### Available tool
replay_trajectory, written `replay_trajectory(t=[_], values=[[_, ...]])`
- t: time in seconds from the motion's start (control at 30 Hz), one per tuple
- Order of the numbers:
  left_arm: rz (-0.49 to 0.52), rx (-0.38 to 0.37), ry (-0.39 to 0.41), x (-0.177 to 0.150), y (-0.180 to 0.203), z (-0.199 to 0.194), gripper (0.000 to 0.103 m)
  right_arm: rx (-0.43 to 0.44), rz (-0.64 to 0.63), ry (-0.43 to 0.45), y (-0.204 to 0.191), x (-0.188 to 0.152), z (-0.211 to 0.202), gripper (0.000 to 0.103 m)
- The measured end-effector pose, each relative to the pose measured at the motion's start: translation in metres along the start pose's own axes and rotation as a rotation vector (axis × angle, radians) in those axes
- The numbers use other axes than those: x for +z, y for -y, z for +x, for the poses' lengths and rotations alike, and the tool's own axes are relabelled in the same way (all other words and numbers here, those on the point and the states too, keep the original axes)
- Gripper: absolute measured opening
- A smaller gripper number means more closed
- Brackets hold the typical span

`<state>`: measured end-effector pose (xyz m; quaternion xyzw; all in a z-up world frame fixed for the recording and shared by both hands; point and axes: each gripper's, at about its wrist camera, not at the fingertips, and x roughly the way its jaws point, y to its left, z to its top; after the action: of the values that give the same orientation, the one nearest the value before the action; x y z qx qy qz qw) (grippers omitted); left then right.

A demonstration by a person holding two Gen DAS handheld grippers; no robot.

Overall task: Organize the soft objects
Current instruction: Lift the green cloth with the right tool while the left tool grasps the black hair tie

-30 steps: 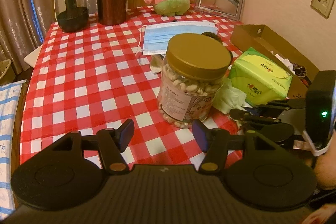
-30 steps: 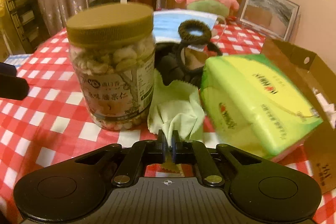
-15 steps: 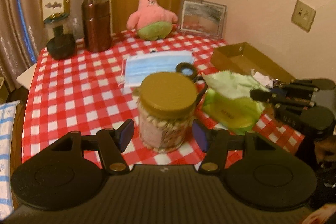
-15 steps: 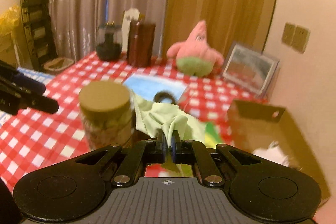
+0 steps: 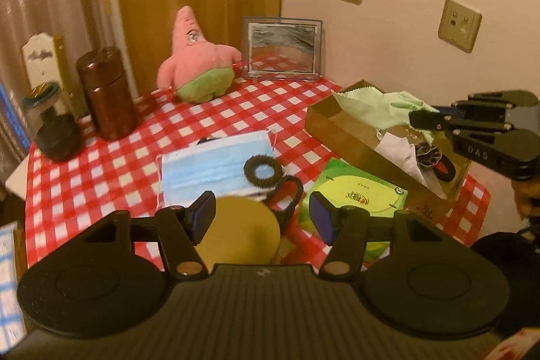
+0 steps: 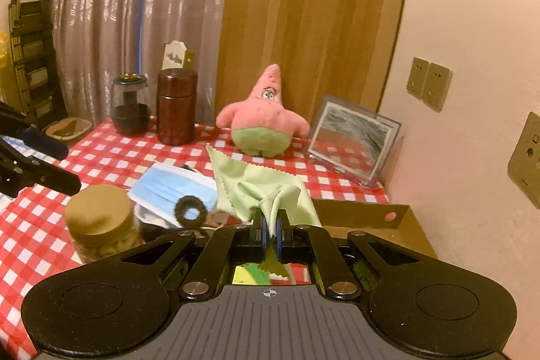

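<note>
- While the left gripper hangs with its fingers spread and nothing between them, the right gripper has its fingers pressed together on a fold of the green cloth.
- A second ago that cloth lay on the desk between the nut jar and the tissue pack; it now hangs clear of both, above the cardboard box, seen from the left as draped ahead of the right fingers over the box's far end.
- I take this as the carry almost done: opening the fingers should drop the cloth in with the soft things already there.
- Counted from left of the left fingers to right: one dark glass jar, one brown canister, one pink starfish plush, one picture frame.
- Just ahead of the spread fingers: a stack of blue face masks, number unclear, and one black hair tie on it, with a darker loop beside it.
- Right of them, one tissue pack, one box; its crumpled contents are too muddled to count.
</note>
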<state>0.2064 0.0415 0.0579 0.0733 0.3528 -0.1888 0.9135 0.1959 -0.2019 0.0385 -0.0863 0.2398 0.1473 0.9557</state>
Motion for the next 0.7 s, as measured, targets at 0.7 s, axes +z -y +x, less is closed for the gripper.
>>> replay_trajectory(t=[0.7], values=[[0.289, -0.074, -0.228, 0.056, -0.009, 0.133, 0.047, 0.024, 0.005, -0.081, 0.032, 0.01, 0.065, 0.005]])
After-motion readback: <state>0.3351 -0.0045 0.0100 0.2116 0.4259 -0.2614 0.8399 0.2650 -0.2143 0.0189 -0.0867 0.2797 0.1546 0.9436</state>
